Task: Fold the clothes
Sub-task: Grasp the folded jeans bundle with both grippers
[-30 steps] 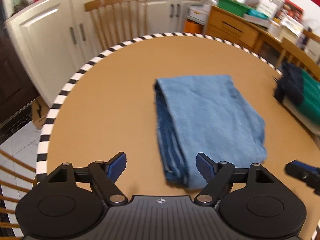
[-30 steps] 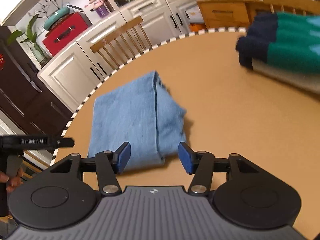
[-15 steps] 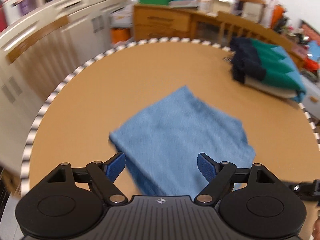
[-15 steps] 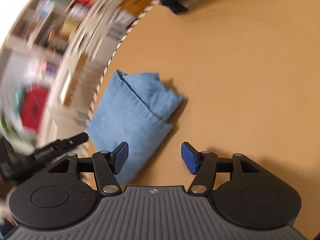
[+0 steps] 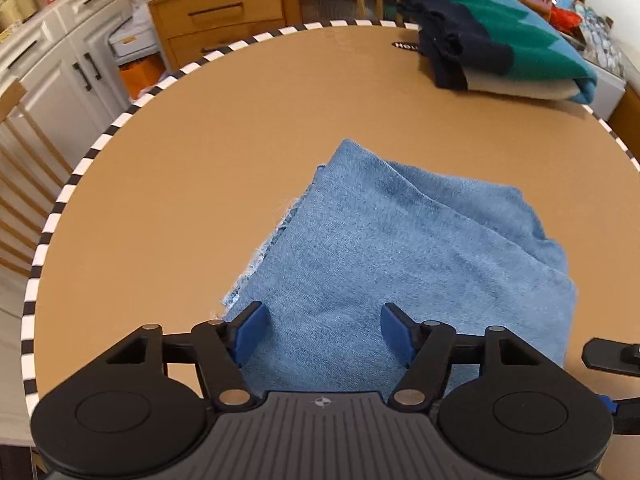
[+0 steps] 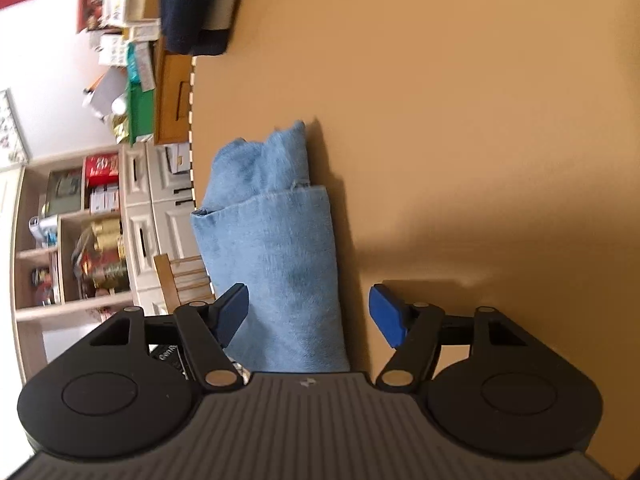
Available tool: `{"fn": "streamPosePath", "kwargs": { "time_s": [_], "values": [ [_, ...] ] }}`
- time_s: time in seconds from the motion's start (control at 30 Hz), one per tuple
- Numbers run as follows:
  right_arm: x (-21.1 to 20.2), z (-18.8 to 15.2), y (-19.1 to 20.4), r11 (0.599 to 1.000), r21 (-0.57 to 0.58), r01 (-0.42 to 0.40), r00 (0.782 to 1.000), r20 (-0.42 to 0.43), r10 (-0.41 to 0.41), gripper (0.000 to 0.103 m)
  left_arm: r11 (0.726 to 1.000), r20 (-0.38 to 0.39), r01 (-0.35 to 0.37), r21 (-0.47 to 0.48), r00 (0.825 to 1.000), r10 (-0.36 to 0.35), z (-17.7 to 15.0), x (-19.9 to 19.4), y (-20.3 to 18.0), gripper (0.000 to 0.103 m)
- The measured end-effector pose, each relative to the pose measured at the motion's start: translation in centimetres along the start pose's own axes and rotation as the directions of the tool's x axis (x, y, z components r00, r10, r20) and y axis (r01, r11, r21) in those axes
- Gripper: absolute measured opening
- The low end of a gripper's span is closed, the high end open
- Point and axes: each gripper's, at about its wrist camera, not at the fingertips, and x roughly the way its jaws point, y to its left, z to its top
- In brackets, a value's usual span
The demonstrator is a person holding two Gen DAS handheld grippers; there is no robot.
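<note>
The folded blue denim garment is laid on the round brown table, near its front edge, and a frayed hem is seen on its left side. The left gripper is held just above the near end of the garment with its fingers wide apart, nothing being gripped. The right gripper is turned on its side, fingers also apart, at the garment's end. If only the top layer is caught, the fold can probably be pulled open. A folded green and navy sweater is placed well apart.
</note>
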Motion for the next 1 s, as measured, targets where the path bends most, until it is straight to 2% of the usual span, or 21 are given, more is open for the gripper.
{"fn": "streamPosePath", "kwargs": {
  "time_s": [0.2,0.27,0.33,0.43,0.53,0.57,0.6,0.63,0.7,0.73,0.8,0.87,0.93,1.0],
  "values": [
    [2.1,-0.6,0.4,1.0,0.008,-0.014,0.999,0.035,0.014,0.069,0.998,-0.033,0.07,0.001,0.997,-0.07,0.6,0.9,1.6,0.072],
    [2.3,-0.8,0.6,1.0,-0.003,-0.016,0.999,0.043,0.016,0.069,0.997,-0.042,0.075,0.01,0.996,-0.074,0.7,1.2,2.0,0.082],
    [2.8,-0.8,0.9,1.0,-0.022,-0.016,0.999,0.049,0.017,0.069,0.996,-0.066,0.084,-0.04,0.994,-0.087,0.6,2.0,3.1,0.091],
    [3.0,-0.7,1.2,0.999,-0.046,-0.016,0.998,0.054,0.018,0.073,0.966,-0.083,0.178,-0.188,0.977,-0.196,-0.2,3.1,5.4,0.09],
    [3.4,-0.9,1.8,0.995,-0.096,-0.009,0.998,0.057,0.015,0.075,0.963,-0.076,0.191,-0.189,0.975,-0.209,-0.3,3.0,5.6,0.09],
    [3.5,-0.9,1.9,0.994,-0.112,0.012,0.998,0.067,-0.005,0.065,0.963,-0.074,0.189,-0.191,0.976,-0.206,-0.3,3.0,5.6,0.089],
    [3.7,-0.9,1.9,0.991,-0.127,0.049,0.996,0.082,-0.039,0.031,0.964,-0.062,0.183,-0.196,0.978,-0.198,-0.3,2.9,5.8,0.089],
    [3.8,-0.7,1.6,0.992,-0.118,0.049,0.996,0.08,-0.04,0.031,0.961,-0.051,0.184,-0.206,0.979,-0.198,-0.3,2.8,6.0,0.088],
    [3.8,0.1,0.7,0.998,-0.06,-0.016,0.999,0.044,0.019,0.025,0.949,-0.031,0.206,-0.237,0.975,-0.22,-0.4,2.1,6.9,0.083],
    [3.6,0.5,0.6,0.998,-0.059,-0.034,0.999,0.031,0.036,0.025,0.94,-0.019,0.222,-0.258,0.972,-0.234,-0.5,1.6,7.5,0.079],
    [2.7,1.3,1.5,0.992,-0.125,-0.034,0.999,0.018,0.036,0.023,0.919,0.022,0.259,-0.298,0.964,-0.265,-1.1,0.0,9.0,0.083],
    [1.2,2.6,2.7,0.975,-0.224,-0.006,1.0,0.017,0.01,0.023,0.886,0.072,0.299,-0.355,0.954,-0.292,-2.0,-1.4,10.7,0.09],
    [-0.5,4.7,3.0,0.965,-0.259,0.043,0.999,-0.004,-0.046,0.023,0.823,0.111,0.361,-0.439,0.931,-0.349,-3.0,-2.1,12.3,0.091],
    [-1.7,6.9,3.1,0.952,-0.289,0.101,0.993,-0.025,-0.113,0.024,0.748,0.134,0.425,-0.51,0.898,-0.419,-4.0,-1.8,12.8,0.091]
  ]
}}
